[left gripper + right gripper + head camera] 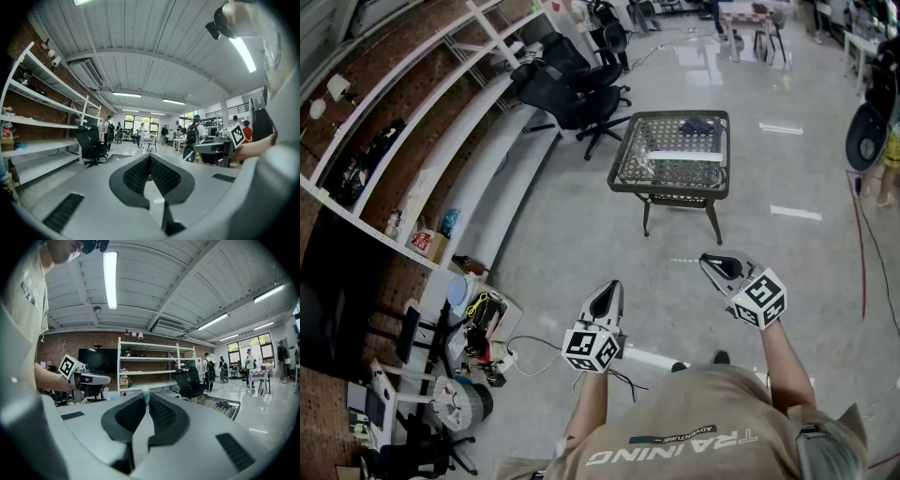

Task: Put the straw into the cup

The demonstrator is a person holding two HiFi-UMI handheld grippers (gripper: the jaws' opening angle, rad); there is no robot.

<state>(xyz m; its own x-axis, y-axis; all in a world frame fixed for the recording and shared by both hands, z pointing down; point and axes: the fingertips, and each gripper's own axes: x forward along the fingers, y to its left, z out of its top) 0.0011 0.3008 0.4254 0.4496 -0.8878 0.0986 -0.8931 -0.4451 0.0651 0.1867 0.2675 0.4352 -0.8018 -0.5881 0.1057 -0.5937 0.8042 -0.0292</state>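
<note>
- Bright, even indoor light. The ceiling tubes (pixel 110 280) are blown out white in both gripper views.
- Glossy floor (pixel 750 70), with white glare patches at the top of the head view.
- Far windows (pixel 246 347) overexposed.
- Shadows weak and diffuse.
- Gripper views: heavy fisheye, black corners, shelves (pixel 42 117) bowed.
- Straw (pixel 146 397) and near jaws soft. The shirt (pixel 28 291) at the edge is blurred.

Polished grey floor (pixel 581 225); white shelving (pixel 145 366) along a red brick wall (pixel 61 344), holding what may be boxes (pixel 427 244); black office chairs (pixel 572 89); dark metal mesh-top table (pixel 680 114); white panelled ceiling (pixel 140 61) with strip lights (pixel 110 280); windows (pixel 136 123) at far end
</note>
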